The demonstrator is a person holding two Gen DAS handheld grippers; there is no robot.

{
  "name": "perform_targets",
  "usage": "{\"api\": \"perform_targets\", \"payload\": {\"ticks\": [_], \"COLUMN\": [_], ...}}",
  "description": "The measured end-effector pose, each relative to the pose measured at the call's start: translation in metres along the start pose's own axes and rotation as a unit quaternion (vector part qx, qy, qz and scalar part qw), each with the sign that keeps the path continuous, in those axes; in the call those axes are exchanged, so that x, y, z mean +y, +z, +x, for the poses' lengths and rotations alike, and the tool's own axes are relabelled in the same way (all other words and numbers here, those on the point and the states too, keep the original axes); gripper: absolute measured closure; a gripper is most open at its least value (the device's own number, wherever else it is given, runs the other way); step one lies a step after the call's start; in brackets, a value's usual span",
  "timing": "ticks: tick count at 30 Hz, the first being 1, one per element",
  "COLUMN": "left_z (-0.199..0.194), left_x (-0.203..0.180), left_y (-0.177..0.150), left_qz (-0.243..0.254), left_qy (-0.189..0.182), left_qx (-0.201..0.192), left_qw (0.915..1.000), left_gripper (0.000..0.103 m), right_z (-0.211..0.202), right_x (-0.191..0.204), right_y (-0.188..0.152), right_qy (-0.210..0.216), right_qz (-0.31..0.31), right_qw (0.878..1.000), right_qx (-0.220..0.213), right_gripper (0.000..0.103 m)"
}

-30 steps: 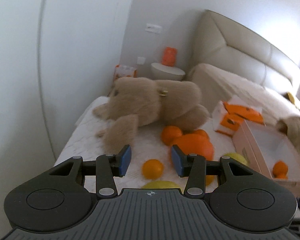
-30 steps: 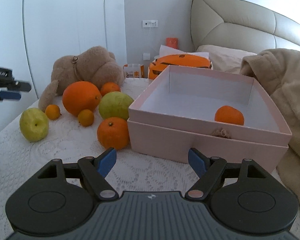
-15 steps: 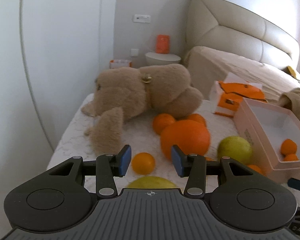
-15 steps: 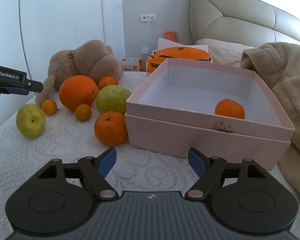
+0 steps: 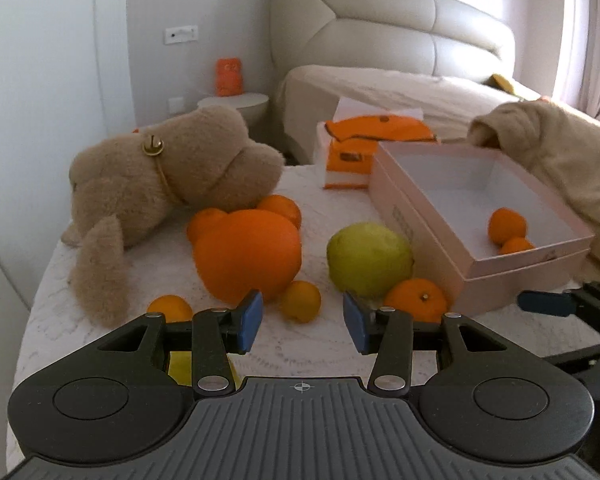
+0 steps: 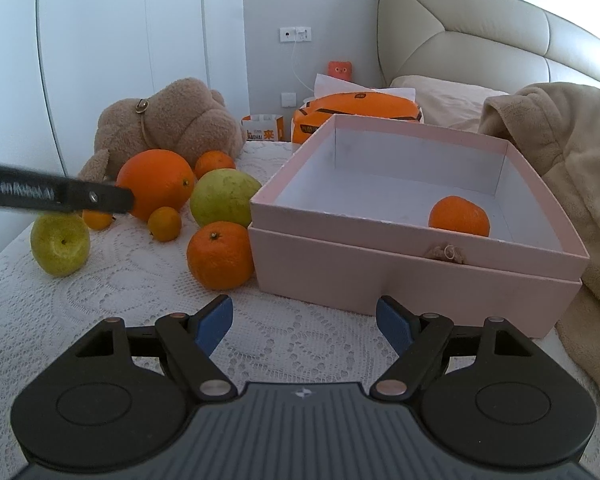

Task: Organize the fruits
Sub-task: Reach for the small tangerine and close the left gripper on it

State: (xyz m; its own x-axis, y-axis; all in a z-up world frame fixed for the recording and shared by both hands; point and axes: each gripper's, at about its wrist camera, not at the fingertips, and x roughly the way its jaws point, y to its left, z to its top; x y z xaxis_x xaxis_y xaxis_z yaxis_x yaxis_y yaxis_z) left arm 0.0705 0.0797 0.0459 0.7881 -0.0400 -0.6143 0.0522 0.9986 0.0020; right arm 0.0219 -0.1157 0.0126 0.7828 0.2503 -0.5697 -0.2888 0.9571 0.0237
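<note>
Two small oranges (image 5: 507,226) already lie in the pink box (image 5: 428,216) at the bed's right edge; more fruit clusters beside it. Left gripper (image 5: 302,322), jaws apart and empty, faces a small mandarin (image 5: 301,301); centring before closing looks wise. Right gripper (image 6: 303,322) hangs spread, empty.

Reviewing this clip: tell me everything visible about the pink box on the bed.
The pink box is a shallow rectangular carton, apparently cardboard, with a white interior, seated in a slightly wider pink base, likely its lid. It is open and sits level on the white lace bedspread. Two small oranges lie inside; the right view shows one. A medium orange sits close against its front left corner, a beige blanket drapes against its right side.
</note>
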Motion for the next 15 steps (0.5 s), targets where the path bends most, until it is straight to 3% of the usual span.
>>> {"api": "perform_targets", "payload": {"ticks": [7,12,15], "left_z": [0.037,0.04,0.041], "left_x": [-0.012,-0.019,-0.021], "left_y": [0.003,0.002,0.0], "left_qz": [0.002,0.008,0.018], "left_qy": [0.037,0.057,0.066], "left_qx": [0.046,0.034,0.028], "left_qw": [0.9982,0.9978,0.9973], "left_gripper": [0.054,0.057,0.075], "right_z": [0.0,0.0,0.001], "right_x": [-0.001,-0.001,-0.001], "right_y": [-0.001,-0.001,-0.001], "right_qy": [-0.001,0.0,-0.001], "right_qz": [0.0,0.0,0.0], "right_qw": [1.0,1.0,1.0], "right_qx": [0.001,0.001,0.004], "right_gripper": [0.024,0.024,0.024]}}
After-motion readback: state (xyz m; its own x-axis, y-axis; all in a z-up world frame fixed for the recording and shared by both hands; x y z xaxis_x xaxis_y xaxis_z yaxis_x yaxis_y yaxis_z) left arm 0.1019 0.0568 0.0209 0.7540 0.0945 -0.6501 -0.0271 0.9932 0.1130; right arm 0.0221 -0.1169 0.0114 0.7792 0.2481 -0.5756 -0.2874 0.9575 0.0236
